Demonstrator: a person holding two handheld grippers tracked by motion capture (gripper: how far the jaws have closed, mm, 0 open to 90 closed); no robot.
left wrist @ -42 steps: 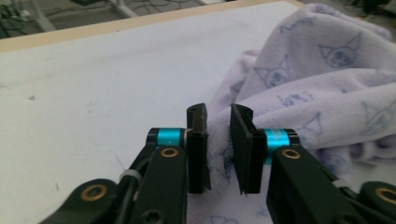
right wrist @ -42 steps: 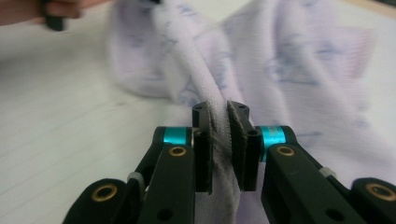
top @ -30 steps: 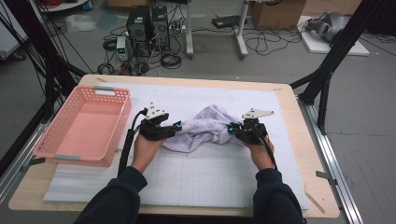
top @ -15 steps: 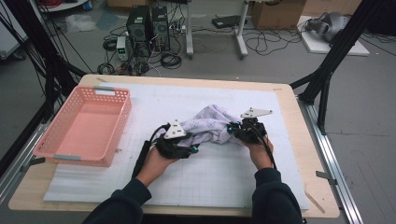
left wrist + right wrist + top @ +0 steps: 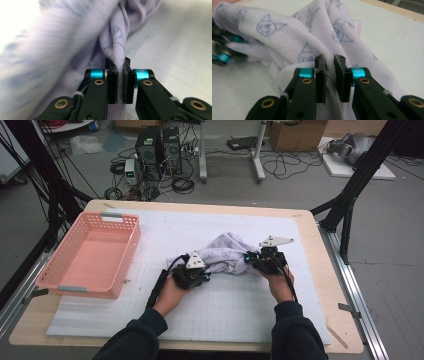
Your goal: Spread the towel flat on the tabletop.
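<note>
White gridded mat (image 5: 240, 315) on a wooden table (image 5: 320, 225); pink basket (image 5: 90, 255) at the left edge. Lilac towel (image 5: 225, 255) bunched mid-mat. Left gripper (image 5: 120, 82) just closed, pinching a towel fold; right gripper (image 5: 329, 77) clamped on the towel's other end.

Each hand carries a black 2-jaw gripper: the left gripper (image 5: 200, 274) and the right gripper (image 5: 254, 260). Every jaw has a cyan metal collar and brass-coloured rivets at its pivots, with flat black pads (image 5: 320, 77). A grey 3-cornered plate tops each body, and a black cable trails back along each forearm. The sleeves (image 5: 295, 332) are dark navy.
</note>
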